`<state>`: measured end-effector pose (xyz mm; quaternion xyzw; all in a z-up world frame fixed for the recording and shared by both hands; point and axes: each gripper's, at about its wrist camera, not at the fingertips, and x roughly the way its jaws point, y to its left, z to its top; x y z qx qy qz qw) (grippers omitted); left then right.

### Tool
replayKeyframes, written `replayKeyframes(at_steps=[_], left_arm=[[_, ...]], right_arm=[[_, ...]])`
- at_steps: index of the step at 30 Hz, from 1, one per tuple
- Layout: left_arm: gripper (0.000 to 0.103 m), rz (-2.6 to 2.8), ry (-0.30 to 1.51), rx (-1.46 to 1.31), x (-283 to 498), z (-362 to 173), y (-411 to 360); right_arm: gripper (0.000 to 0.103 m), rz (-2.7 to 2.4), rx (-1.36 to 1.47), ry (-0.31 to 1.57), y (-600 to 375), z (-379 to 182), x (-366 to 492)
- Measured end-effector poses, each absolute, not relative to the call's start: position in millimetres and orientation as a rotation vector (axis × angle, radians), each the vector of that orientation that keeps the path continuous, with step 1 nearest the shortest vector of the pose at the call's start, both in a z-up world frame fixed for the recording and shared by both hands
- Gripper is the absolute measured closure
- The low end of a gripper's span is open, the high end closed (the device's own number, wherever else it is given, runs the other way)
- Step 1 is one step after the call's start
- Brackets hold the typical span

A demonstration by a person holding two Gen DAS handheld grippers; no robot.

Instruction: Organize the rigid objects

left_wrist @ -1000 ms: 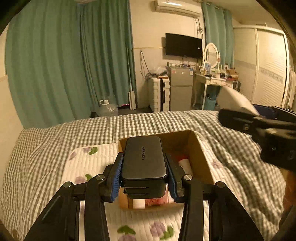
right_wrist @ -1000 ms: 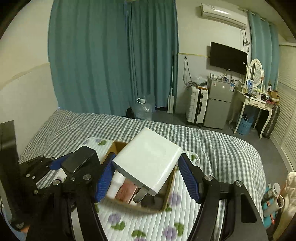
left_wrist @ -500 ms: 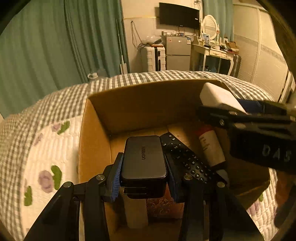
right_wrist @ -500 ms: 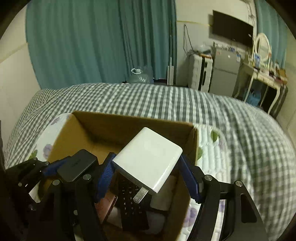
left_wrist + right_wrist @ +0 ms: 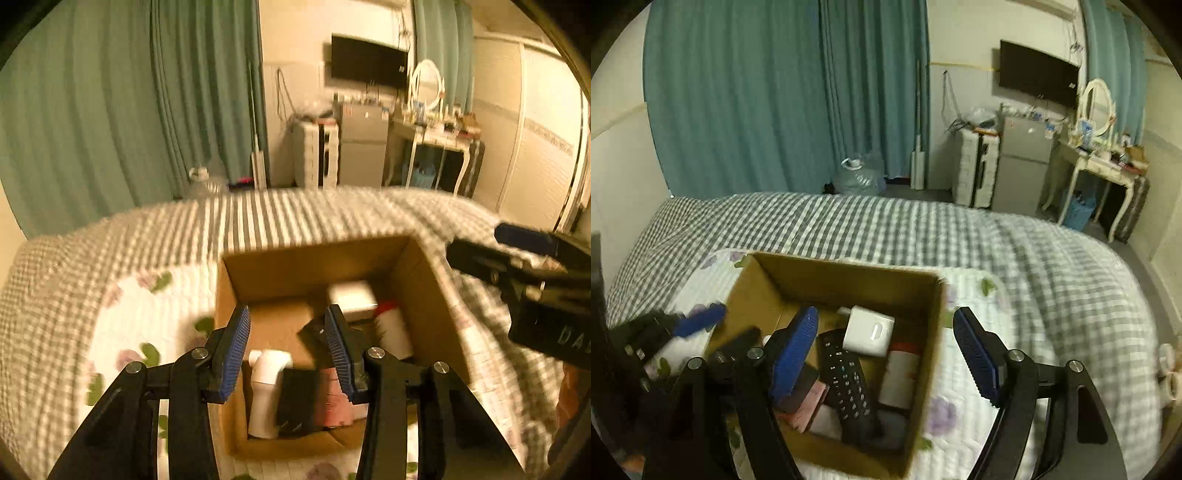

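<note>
An open cardboard box (image 5: 417,291) (image 5: 927,354) sits on the bed. Inside lie a white charger (image 5: 868,331) (image 5: 351,300), a black remote (image 5: 847,384), a white bottle with a red cap (image 5: 392,332) (image 5: 899,376), a white pump bottle (image 5: 264,391), a black UGREEN block (image 5: 295,400) and a pink item (image 5: 334,402). My left gripper (image 5: 286,349) is open and empty above the box's near left part. My right gripper (image 5: 886,356) is open and empty above the box; it also shows in the left wrist view (image 5: 524,280).
The box rests on a white floral quilted pad (image 5: 964,417) over a grey checked bedspread (image 5: 1015,254). Beyond the bed are teal curtains (image 5: 775,92), a water jug (image 5: 858,177), a small fridge (image 5: 1021,162) and a dressing table (image 5: 1104,166).
Both grippers have opened and risen from the box. The black UGREEN block and the white charger now lie inside the box, released.
</note>
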<state>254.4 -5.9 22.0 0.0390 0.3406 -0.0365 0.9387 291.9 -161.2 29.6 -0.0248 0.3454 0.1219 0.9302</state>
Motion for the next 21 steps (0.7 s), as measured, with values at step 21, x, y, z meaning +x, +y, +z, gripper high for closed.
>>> replayKeyframes(at_steps=[21], left_arm=[[0.048,-0.067,0.341,0.145,41.2,195.0,-4.5]], right_arm=[[0.017,0.205,-0.107,0.362,-198.6,234.4,51.2]])
